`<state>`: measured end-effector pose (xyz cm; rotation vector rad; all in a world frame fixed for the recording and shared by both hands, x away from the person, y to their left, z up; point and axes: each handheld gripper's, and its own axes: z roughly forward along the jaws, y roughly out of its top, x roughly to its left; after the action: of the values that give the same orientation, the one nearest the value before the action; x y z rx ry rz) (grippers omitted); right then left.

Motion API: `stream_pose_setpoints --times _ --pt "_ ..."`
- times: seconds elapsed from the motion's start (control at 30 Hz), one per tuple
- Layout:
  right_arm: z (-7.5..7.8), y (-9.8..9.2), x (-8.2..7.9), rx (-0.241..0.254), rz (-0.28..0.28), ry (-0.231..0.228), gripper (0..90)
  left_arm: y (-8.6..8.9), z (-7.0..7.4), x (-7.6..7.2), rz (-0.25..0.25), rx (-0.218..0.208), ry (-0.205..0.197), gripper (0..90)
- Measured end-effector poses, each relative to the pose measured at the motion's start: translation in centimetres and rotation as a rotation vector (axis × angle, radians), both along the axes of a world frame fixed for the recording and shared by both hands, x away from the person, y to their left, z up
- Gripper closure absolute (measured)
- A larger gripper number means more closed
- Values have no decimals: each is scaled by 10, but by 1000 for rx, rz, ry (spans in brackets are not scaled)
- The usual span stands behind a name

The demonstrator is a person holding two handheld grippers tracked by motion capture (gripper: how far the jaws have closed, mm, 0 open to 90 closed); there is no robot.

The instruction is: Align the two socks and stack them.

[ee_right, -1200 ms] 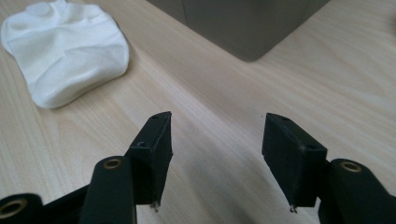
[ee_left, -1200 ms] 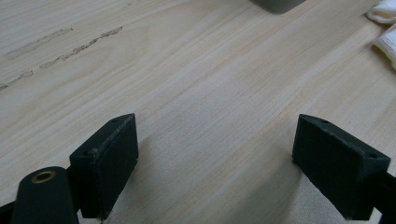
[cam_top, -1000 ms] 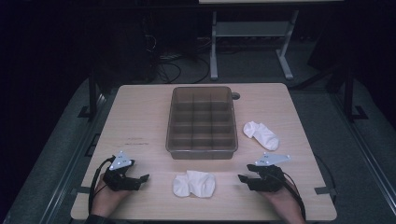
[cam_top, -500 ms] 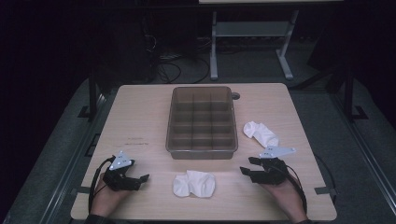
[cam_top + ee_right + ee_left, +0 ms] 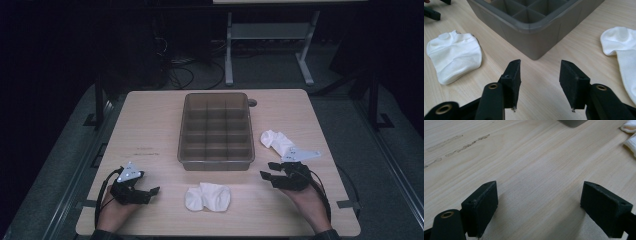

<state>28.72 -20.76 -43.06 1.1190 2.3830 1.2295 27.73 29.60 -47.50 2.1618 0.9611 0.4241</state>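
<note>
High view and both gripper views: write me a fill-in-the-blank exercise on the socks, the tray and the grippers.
1. The grey divided tray holds ____ socks.
2. The sock at the table's near edge lies between the left gripper and the ____ gripper.
3. The other sock lies to the ____ of the tray in the high view.
4. The right gripper has ____ between its jaws.

Missing words: no; right; right; nothing

Bare table [image 5: 150, 130] lies left of the tray [image 5: 216, 131]; socks [image 5: 207, 196] flank its near corners.
</note>
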Motion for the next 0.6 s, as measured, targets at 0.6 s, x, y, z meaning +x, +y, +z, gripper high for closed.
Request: stream_pose_setpoints --times 0.6 --pt "14 -16 20 32 -32 -4 539 0 0 0 0 -1 0 141"
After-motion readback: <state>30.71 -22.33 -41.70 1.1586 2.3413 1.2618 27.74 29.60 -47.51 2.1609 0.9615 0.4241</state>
